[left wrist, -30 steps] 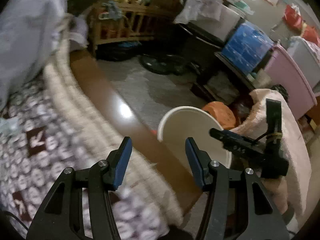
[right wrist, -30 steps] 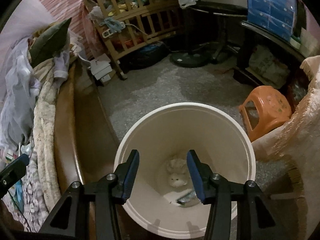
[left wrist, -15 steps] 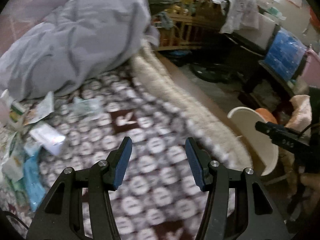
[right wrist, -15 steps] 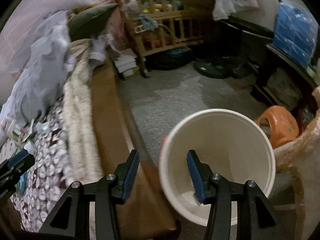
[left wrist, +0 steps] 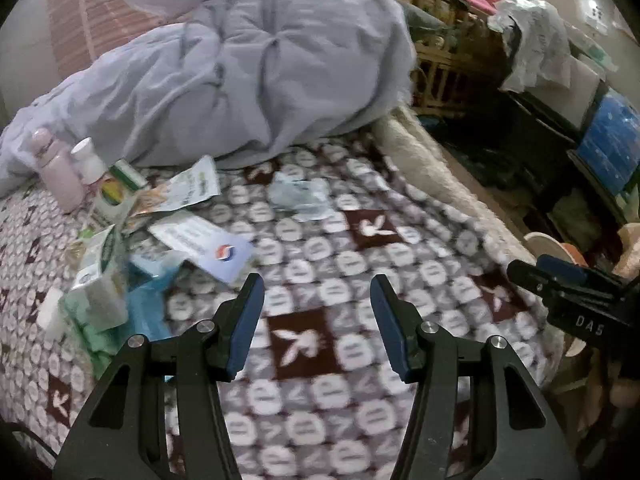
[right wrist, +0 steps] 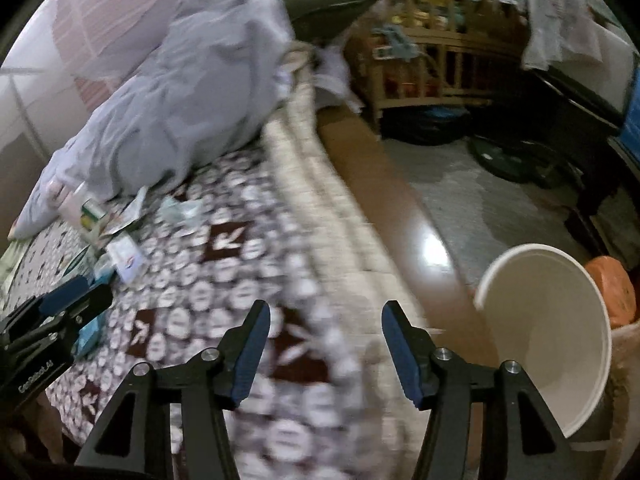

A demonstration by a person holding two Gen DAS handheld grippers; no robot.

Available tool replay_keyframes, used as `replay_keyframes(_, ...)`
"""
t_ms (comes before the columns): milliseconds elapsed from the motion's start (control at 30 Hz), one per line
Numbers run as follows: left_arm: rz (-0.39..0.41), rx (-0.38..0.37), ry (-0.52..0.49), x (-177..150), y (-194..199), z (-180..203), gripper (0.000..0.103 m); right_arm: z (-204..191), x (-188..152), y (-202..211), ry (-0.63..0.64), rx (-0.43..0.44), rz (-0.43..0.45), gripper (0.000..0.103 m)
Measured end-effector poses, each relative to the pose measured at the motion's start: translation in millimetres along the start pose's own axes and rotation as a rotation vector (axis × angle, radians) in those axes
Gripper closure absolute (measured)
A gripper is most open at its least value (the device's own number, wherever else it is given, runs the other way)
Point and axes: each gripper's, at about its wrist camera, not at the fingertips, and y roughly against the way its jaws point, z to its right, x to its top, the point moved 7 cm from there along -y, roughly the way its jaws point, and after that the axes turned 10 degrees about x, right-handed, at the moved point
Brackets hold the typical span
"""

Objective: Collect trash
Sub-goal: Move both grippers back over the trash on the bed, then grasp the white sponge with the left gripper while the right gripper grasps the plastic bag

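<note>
While both tools hang tilted down over the bed, the left hand-held gripper (left wrist: 316,320) stands released, its blue-padded jaws parted above the patterned blanket (left wrist: 320,248) with nothing between them; the right hand-held gripper (right wrist: 324,344) is likewise released and empty, and its jaws have just been opening, poised over the blanket's edge and the cream woven border (right wrist: 320,200). The blanket is soft and plush, brown with pale round medallions and dark squares bearing a white rabbit motif; behind it a rumpled grey-lilac quilt (left wrist: 248,68) bulges in puffy folds. The trash (left wrist: 132,240) lies scattered on the blanket left of the left hand-held gripper's jaws, well apart from the bin: flat glossy sachets, a white paper packet (left wrist: 204,248) with a round red-and-blue mark, crumpled clear plastic (left wrist: 300,196), green and blue wrappers, and small cartons; a pale pink bottle (left wrist: 60,172) and a white-capped bottle (left wrist: 88,160) stand upright beside them against the quilt. Beyond the bed's smooth, shiny brown wooden rail (right wrist: 400,208), the round white plastic bin (right wrist: 548,328) sits on the grey floor, smooth-walled and tapering, next to an orange plastic stool (right wrist: 612,288).
</note>
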Motion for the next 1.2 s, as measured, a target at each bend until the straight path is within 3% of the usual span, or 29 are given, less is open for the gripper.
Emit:
replay_keyframes(300, -0.032, 0.01, 0.079, -12, 0, -50, 0.049, -61, -2, -29, 0.076, 0.066, -0.046, 0.041)
replay_keyframes(800, -0.08, 0.106, 0.226, -43, 4, -191, 0.049, -149, 2, -89, 0.174, 0.196, -0.137, 0.039)
replay_keyframes(933, -0.099, 0.134, 0.25, -49, 1, -228, 0.049, -155, 15, -100, 0.186, 0.212, -0.128, 0.039)
replay_keyframes(1200, -0.118, 0.168, 0.289, -51, -29, -288, 0.048, -123, 62, -133, 0.131, 0.121, -0.101, 0.033)
